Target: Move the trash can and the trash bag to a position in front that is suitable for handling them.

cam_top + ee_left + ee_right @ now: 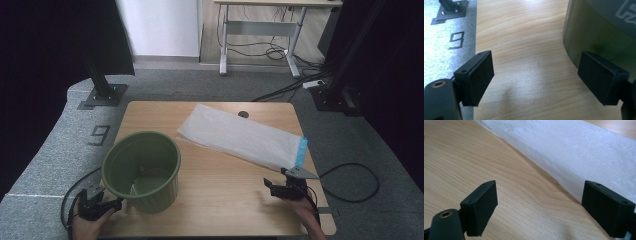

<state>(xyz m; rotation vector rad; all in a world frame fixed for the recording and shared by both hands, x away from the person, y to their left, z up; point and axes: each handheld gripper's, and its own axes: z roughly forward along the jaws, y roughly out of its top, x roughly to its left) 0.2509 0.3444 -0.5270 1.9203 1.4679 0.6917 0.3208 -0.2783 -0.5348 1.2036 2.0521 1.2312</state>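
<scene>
The left gripper (535, 80) is wide open beside the green bin (599, 32). The right gripper (540, 207) is wide open by the white bag (579, 152). Both hold nothing.

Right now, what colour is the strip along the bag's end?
Light blue strip on the white plastic bag, clearest in the high view.

The person's left hand (86, 225) comes in at the lower left corner of the high view, wrapped around the left tongs (119, 203), which point to the right and lie low and roughly level. In the left gripper view the jaws stand wide apart with nothing between the pads (482, 75). The right hand (306, 212) enters at the lower right, holding the right tongs (266, 184) pointed left, perhaps slightly raised. Its jaws also gape wide, holding nothing.
</scene>
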